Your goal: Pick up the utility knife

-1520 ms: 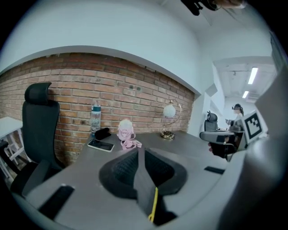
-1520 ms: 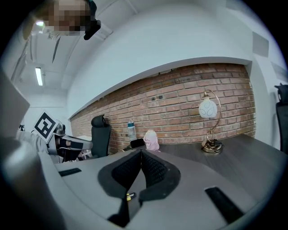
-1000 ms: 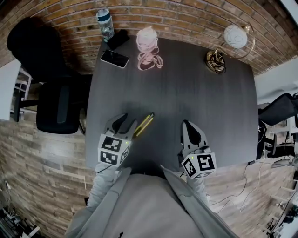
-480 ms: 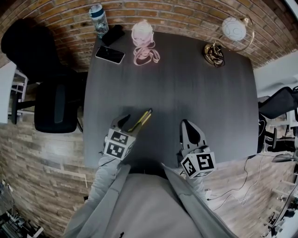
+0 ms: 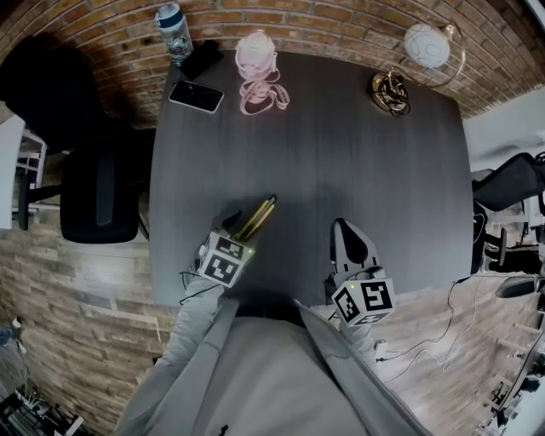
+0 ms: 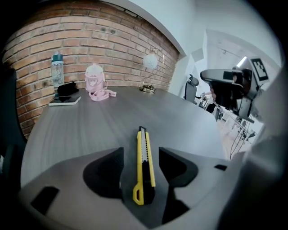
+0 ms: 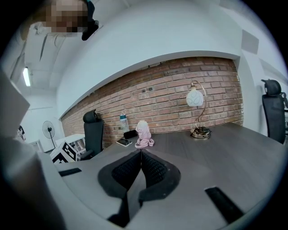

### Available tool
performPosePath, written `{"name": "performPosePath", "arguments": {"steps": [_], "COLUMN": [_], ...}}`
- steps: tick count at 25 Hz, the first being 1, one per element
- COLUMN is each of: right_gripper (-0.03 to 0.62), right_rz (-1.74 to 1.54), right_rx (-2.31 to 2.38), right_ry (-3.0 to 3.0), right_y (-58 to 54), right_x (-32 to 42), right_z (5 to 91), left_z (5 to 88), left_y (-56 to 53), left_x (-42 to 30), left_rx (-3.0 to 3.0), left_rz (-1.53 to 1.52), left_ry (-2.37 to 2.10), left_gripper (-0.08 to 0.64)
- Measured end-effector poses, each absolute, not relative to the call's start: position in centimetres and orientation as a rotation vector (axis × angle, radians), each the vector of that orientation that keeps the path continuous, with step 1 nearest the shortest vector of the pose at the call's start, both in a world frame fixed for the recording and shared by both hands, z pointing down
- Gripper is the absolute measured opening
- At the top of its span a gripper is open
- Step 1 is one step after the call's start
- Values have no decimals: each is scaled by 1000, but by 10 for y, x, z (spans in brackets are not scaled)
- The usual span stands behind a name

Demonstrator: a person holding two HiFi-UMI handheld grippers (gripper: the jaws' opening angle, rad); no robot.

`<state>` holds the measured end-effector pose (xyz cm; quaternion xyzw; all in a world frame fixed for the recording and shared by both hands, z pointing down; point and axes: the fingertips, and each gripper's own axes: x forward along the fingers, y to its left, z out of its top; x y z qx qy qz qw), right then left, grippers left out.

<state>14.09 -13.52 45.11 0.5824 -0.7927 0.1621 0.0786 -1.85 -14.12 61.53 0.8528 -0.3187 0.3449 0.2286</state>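
Note:
The utility knife (image 5: 256,218) is yellow and black and lies flat on the dark grey table (image 5: 341,153), near its front left. My left gripper (image 5: 238,226) points down at it, open. Its jaws have just been opening and now stand on either side of the knife's rear half (image 6: 145,170), the pads apart from the handle. The blade end points away towards the brick wall. My right gripper (image 5: 341,226) hovers near the front edge to the right, shut with nothing in it (image 7: 141,152).
At the back left lie a phone (image 5: 196,95), a black case (image 5: 203,58), a water bottle (image 5: 173,20) and a pink bottle with a strap (image 5: 257,61). A globe lamp (image 5: 426,47) stands back right. A black office chair (image 5: 98,196) is left of the table.
My left gripper has dropped lower and come forward over the knife, with its jaws spread wider, so the knife now lies between them. The right gripper has stayed put.

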Motion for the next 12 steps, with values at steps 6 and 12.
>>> {"name": "performPosePath", "arguments": {"steps": [6,12], "right_gripper": [17,15], "right_rz": [494,497], "right_rx": [1745,1759], "right_ry": [-2363,-2345], "right_y": [-134,-130], "right_x": [143,150], "right_z": [454,455], "left_z": [632,639], "left_y": [-138,-133], "left_x": [-17,-16], "left_rx": [2345,2345], "left_rz": [1008,1061], "left_ry": [-866,-843], "left_gripper": [227,228]}}
